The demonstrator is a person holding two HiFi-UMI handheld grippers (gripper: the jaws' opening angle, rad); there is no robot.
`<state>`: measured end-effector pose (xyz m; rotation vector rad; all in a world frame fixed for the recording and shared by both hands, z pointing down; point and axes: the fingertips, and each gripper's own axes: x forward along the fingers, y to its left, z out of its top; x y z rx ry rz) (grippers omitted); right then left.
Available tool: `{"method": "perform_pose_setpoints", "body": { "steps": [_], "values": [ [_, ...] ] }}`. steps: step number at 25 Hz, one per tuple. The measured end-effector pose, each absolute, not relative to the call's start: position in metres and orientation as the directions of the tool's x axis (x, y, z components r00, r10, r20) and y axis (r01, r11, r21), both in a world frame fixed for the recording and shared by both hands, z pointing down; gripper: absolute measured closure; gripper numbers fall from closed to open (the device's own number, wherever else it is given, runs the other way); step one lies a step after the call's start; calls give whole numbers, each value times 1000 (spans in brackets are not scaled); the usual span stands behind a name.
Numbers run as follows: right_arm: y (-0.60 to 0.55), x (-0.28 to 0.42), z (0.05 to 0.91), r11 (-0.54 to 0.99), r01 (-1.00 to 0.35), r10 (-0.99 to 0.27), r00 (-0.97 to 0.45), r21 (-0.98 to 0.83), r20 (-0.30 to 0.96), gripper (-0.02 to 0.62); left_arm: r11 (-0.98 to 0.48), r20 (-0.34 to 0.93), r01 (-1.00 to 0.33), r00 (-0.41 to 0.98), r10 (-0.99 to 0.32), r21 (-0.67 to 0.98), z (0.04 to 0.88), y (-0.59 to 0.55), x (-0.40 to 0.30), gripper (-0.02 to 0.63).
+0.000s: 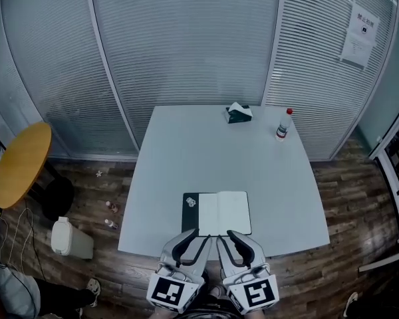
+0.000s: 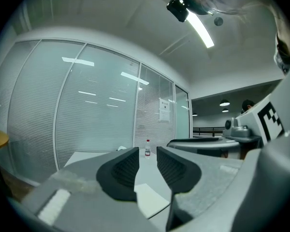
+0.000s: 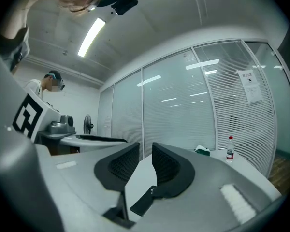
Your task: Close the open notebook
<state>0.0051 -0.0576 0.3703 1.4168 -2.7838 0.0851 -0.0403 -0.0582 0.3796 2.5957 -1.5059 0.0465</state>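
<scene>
The open notebook (image 1: 224, 212) lies flat near the table's front edge, white pages up, with its black cover (image 1: 191, 211) spread to the left. My left gripper (image 1: 198, 236) and right gripper (image 1: 226, 236) hover side by side just before its near edge, both pointing at it. In the left gripper view, the left gripper (image 2: 147, 161) is open with nothing between the pads, and a white page corner (image 2: 150, 201) shows below. The right gripper (image 3: 146, 161) is open too, and its gap is empty.
The white table (image 1: 186, 151) carries a green tissue box (image 1: 239, 113) and a red-capped bottle (image 1: 284, 123) at its far edge. Glass walls with blinds stand behind. A round yellow table (image 1: 20, 161) and a white bin (image 1: 70, 238) stand on the floor to the left.
</scene>
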Motion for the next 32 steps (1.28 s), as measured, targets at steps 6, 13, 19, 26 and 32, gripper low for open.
{"method": "perform_pose_setpoints", "body": {
  "steps": [6,13,19,26,32],
  "values": [
    [-108,-5,378,568,-823,-821,-568,-24,64,511,-531,90,-845,535,-840,73,391,-114,-54,499],
    [-156,-13,391,541,-841,-836,-540,-15,97,509,-553,94,-827,561,-822,98,395,-165,-62,499],
    [-184,-25,401,530,-848,-842,-528,-15,113,508,-564,115,-816,577,-809,127,407,-192,-72,499],
    [-200,-49,424,541,-841,-832,-538,-16,137,506,-576,156,-809,588,-793,120,435,-207,-90,499],
    [-207,-58,447,548,-836,-821,-541,-13,183,506,-565,190,-812,584,-790,145,463,-214,-102,499]
  ]
}}
